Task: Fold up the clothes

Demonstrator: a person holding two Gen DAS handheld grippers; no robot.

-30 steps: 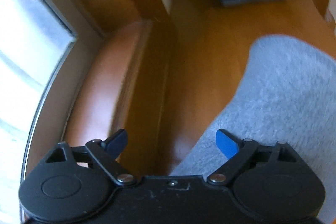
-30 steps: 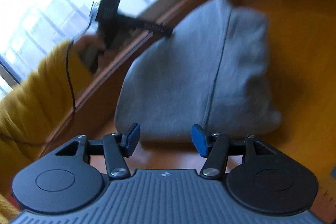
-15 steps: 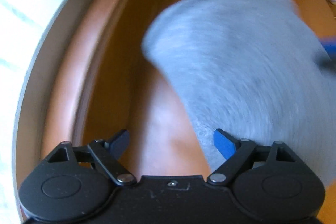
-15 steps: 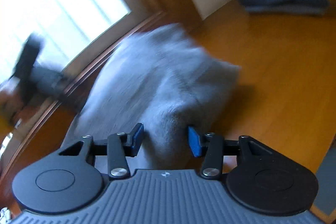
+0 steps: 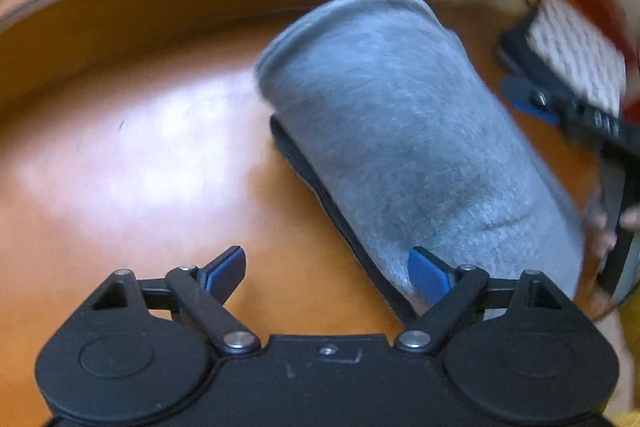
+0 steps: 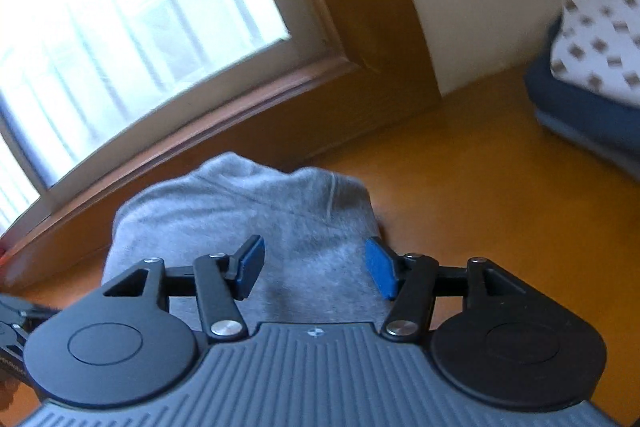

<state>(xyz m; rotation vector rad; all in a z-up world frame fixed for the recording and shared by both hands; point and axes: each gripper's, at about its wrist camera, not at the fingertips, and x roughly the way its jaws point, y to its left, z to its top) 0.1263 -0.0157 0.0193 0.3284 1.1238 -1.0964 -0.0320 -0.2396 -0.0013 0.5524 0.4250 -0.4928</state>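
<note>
Left hand-held gripper (image 5: pixel 326 273) gapes wide over the wooden floor (image 5: pixel 132 147), beside a folded grey garment (image 5: pixel 404 147).

2 close wrist views, sharing grey garment (image 5: pixel 404 147)

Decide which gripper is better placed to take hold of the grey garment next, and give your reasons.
Probably the right gripper: its opening jaws sit directly over the grey garment. The left gripper is open mostly over bare floor, only one finger at the edge.

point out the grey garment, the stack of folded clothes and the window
grey fleece garment (image 5: pixel 392 131): left wrist view, middle of its top fold
stack of folded clothes, patterned white on blue (image 6: pixel 596 39): right wrist view, top patterned piece
bright window (image 6: pixel 120 11): right wrist view, the glass pane
</note>
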